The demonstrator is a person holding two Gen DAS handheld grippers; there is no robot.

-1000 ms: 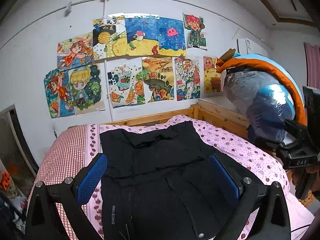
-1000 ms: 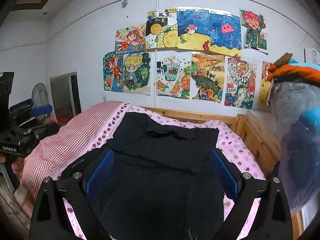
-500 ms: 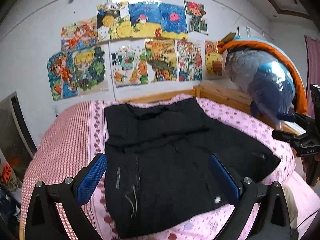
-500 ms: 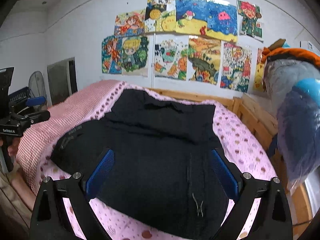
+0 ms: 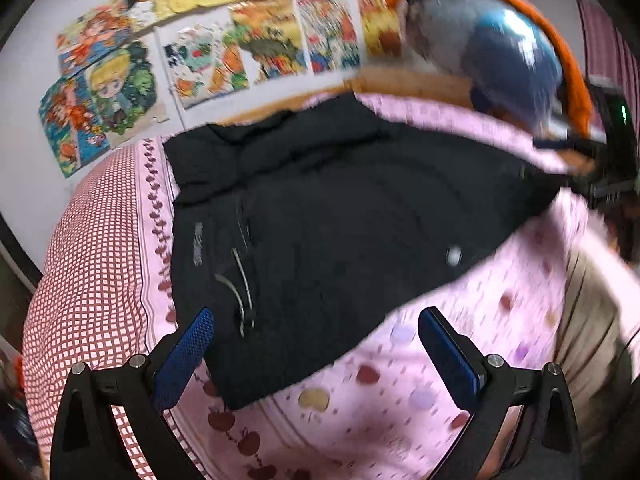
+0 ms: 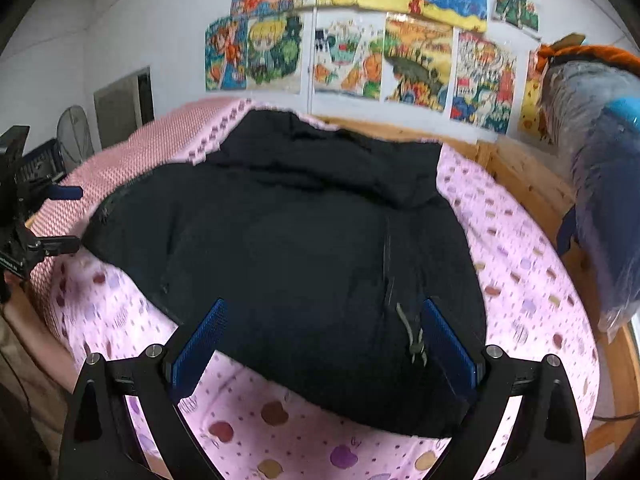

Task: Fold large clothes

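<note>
A large black jacket (image 5: 340, 208) lies spread flat on the bed, collar towards the wall and hem towards me. Grey drawstring cords (image 5: 240, 284) lie near its hem. My left gripper (image 5: 316, 320) hangs open above the hem's left part, blue pads apart, holding nothing. In the right wrist view the same jacket (image 6: 300, 240) fills the middle. My right gripper (image 6: 324, 312) is open over the hem, beside a cord (image 6: 412, 332). Each gripper shows at the edge of the other's view: the right gripper (image 5: 608, 184) and the left gripper (image 6: 36, 216).
The bed has a pink dotted sheet (image 5: 400, 400) and a red checked cover (image 5: 88, 280), in a wooden frame (image 6: 520, 172). A bagged blue and orange bundle (image 6: 600, 160) stands at the right. Drawings (image 6: 400, 40) cover the wall. A fan (image 6: 74, 136) stands left.
Both grippers have drawn back towards the foot of the bed and tilted down. The jacket's hem and the sheet in front of it have come into view. Both stay open.
</note>
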